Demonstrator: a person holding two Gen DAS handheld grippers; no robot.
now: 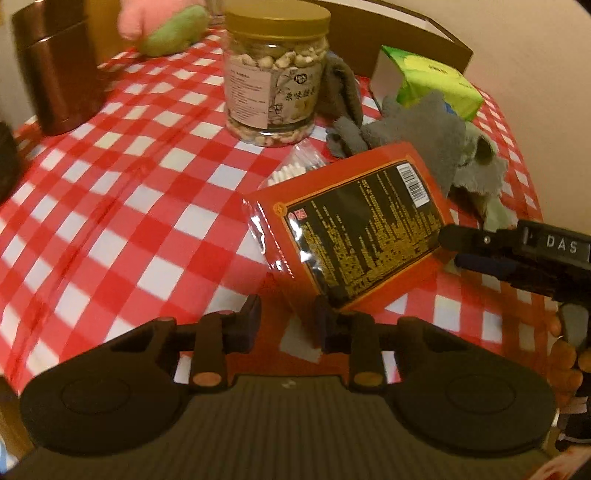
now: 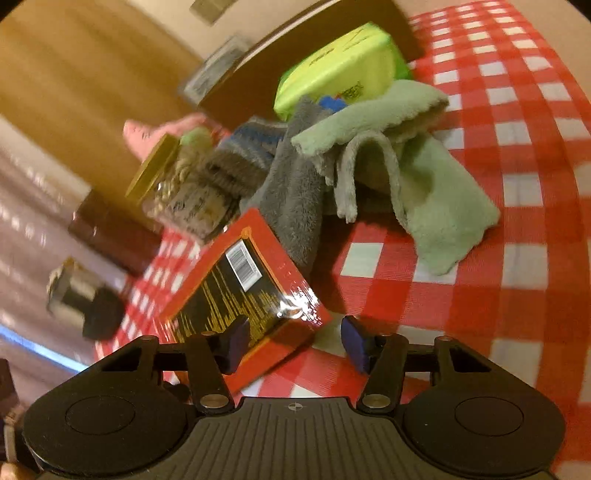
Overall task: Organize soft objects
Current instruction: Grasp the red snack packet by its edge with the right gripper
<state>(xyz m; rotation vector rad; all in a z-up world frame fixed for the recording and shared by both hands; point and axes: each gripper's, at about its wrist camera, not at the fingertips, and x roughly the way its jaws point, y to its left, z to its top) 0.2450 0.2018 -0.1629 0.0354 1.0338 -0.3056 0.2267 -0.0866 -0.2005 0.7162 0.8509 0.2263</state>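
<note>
A grey cloth (image 1: pixel 424 136) and a pale green cloth (image 1: pixel 487 162) lie crumpled at the far right of the red checked table; both show in the right wrist view, grey (image 2: pixel 295 192) and green (image 2: pixel 443 206). A pink and green plush (image 1: pixel 162 26) sits at the far edge. A red and black packet (image 1: pixel 354 229) lies tilted near me. My left gripper (image 1: pixel 288 321) is open just in front of the packet. My right gripper (image 2: pixel 295 343) is open, with the packet's corner (image 2: pixel 258 295) between its fingers; it also shows in the left wrist view (image 1: pixel 454 247).
A clear jar of nuts (image 1: pixel 275 70) with a gold lid stands mid-table. A brown canister (image 1: pixel 55 74) stands at the left. A green tissue box (image 1: pixel 432 81) is at the back right. A bag of cotton swabs (image 1: pixel 295 170) lies by the jar.
</note>
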